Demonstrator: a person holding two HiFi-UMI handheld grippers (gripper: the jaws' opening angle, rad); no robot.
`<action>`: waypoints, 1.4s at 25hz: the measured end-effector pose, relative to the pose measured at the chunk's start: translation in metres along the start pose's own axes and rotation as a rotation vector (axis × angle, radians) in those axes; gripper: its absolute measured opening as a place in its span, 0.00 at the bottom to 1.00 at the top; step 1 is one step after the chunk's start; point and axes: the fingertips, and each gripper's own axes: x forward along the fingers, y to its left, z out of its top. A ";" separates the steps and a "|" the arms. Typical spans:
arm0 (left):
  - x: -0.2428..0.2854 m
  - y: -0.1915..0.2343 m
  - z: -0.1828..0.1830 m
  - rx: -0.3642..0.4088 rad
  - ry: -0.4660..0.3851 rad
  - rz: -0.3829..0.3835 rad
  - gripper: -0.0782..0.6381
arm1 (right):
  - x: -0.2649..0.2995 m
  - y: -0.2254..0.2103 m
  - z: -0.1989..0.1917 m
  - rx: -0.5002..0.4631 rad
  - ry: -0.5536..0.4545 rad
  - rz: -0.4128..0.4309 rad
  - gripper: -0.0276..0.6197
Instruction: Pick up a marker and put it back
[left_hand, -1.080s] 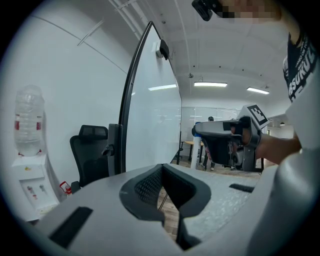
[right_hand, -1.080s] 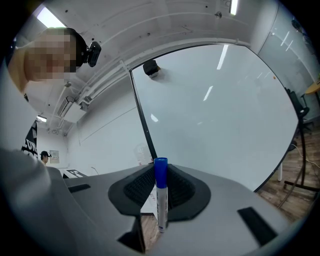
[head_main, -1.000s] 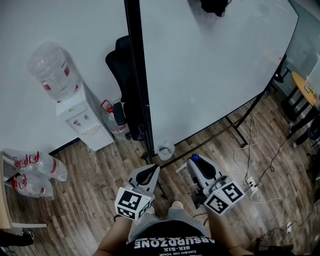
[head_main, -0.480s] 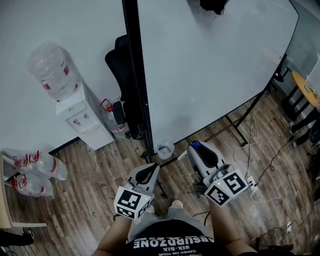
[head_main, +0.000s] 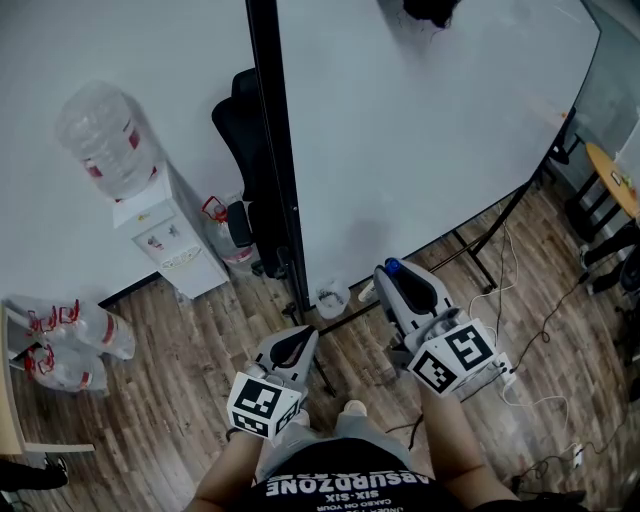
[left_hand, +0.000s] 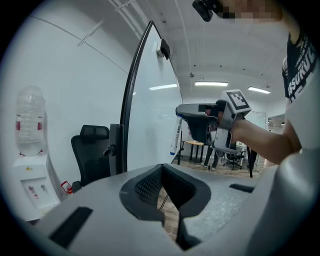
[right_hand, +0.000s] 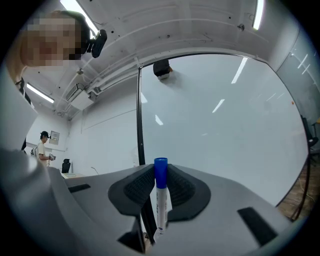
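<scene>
Reporting: marker (right_hand: 160, 202) is clamped upright between the right gripper's (head_main: 392, 276) jaws, blue cap on top, whiteboard (head_main: 430, 140) just ahead. Left gripper (head_main: 297, 342) is closed, empty, lower alongside.

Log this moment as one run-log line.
right gripper: shut on marker, blue cap up | left gripper: shut, empty | whiteboard: ahead

Bright, even light from ceiling strips (left_hand: 212, 83) over me, their streaks glaring on the whiteboard (right_hand: 220, 130), my gripper views fisheye-bent, corners black.
</scene>
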 end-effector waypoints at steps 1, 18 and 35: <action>0.000 0.001 0.000 0.000 -0.001 0.001 0.12 | 0.003 0.000 0.000 -0.004 0.002 0.004 0.15; -0.001 0.011 0.000 -0.006 0.000 0.021 0.12 | 0.049 0.008 -0.025 -0.021 0.063 0.057 0.15; -0.002 0.023 -0.003 -0.019 0.010 0.041 0.12 | 0.067 -0.003 -0.071 0.010 0.157 0.046 0.15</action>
